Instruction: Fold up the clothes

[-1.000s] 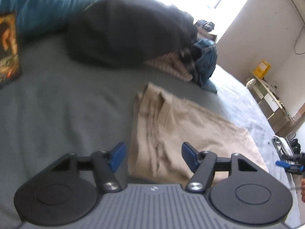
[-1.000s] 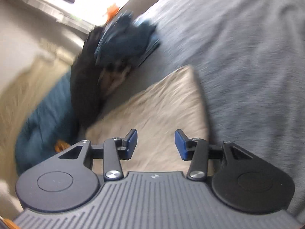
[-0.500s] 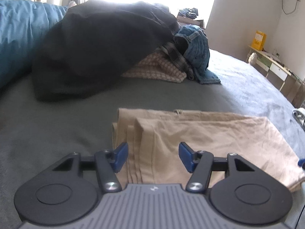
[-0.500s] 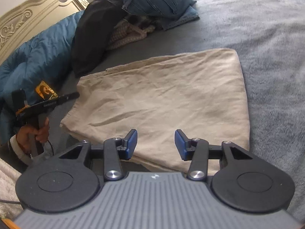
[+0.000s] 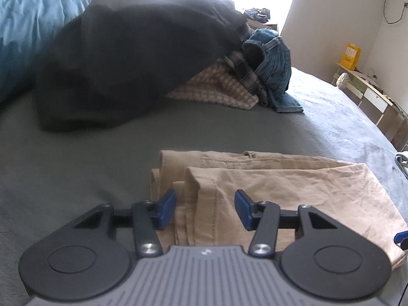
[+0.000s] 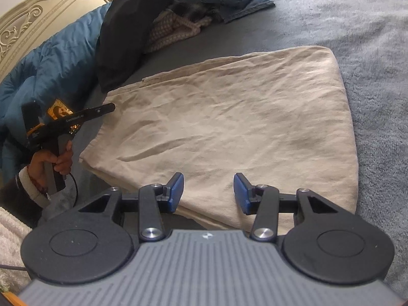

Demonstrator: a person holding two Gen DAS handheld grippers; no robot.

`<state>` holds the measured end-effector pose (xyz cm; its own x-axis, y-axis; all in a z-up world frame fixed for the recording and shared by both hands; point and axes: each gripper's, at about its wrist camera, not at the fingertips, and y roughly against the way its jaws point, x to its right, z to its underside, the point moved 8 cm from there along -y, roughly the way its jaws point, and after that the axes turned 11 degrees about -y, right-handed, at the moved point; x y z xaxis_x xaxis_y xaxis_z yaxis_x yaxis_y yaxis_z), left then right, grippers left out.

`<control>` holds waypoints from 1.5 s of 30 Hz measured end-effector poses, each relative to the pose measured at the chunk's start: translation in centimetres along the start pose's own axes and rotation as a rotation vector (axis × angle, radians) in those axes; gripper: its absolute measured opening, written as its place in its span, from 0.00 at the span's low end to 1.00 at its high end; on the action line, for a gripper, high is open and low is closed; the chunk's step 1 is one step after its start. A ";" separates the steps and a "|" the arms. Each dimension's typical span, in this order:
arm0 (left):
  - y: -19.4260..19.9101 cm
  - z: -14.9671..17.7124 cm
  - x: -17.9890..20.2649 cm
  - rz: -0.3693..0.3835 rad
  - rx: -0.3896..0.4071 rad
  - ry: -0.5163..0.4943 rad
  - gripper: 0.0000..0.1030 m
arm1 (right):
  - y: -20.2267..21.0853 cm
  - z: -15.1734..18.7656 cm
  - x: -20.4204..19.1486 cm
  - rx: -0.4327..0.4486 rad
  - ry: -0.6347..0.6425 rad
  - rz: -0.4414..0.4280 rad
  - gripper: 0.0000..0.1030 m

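Left wrist view showed your left hand-held gripper (image 5: 205,209), jaws closing, empty over the trousers (image 5: 293,186); you needed every waistband layer.

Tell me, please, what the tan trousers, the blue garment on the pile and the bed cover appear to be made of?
Tan trousers: likely woven cotton twill, matte; fine creases and stitched seams show. Blue garment: apparently denim, with faded blue and heavy stitched seams. Bed cover: seemingly soft fleece or plush, with a fuzzy grey nap; exact fibre unclear.
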<state>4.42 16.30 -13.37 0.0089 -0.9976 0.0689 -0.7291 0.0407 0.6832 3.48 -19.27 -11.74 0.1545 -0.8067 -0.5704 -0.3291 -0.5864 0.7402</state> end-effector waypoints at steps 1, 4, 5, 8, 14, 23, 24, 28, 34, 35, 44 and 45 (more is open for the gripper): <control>-0.2 0.0 -0.1 0.002 -0.002 0.002 0.50 | -0.1 0.0 0.1 -0.003 -0.007 0.000 0.42; -0.5 0.0 -0.3 0.009 -0.004 0.015 0.46 | -0.4 0.0 0.5 -0.012 -0.026 0.000 0.42; -0.6 0.0 -0.4 0.009 -0.005 0.022 0.45 | -0.5 0.0 0.6 -0.013 -0.028 -0.001 0.42; -0.6 0.1 -0.8 0.017 -0.007 0.052 0.42 | -0.7 -0.1 0.6 -0.017 -0.027 -0.001 0.42; -0.1 0.1 -1.6 0.018 -0.024 0.090 0.47 | -1.0 -0.2 0.8 -0.024 -0.034 -0.004 0.42; -0.8 0.0 -1.4 0.045 -0.015 0.085 0.49 | -1.3 -0.2 1.0 -0.029 -0.049 -0.011 0.43; -0.8 -0.1 -1.4 0.051 -0.008 0.089 0.46 | -1.3 -0.2 1.0 -0.029 -0.050 -0.012 0.43; -0.5 -0.1 -1.5 0.073 0.016 0.107 0.43 | -1.3 -0.2 1.0 -0.028 -0.052 -0.015 0.43; -1.0 0.2 -1.8 0.069 0.017 0.140 0.30 | -1.5 -0.2 1.1 -0.029 -0.057 -0.016 0.44; -1.0 0.2 -1.7 0.070 0.022 0.137 0.26 | -1.5 -0.2 1.1 -0.029 -0.057 -0.016 0.44; 0.5 -1.9 -0.6 0.069 0.138 0.049 0.20 | -1.3 -0.3 1.2 -0.029 -0.059 -0.014 0.44; 0.6 -2.3 -0.8 0.070 0.146 0.047 0.20 | -1.3 -0.3 1.2 -0.029 -0.058 -0.013 0.44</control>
<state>5.55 17.21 -11.38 -0.0160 -0.9887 0.1492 -0.8207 0.0982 0.5628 4.39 -19.44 -13.27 0.1037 -0.7938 -0.5992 -0.3002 -0.5993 0.7421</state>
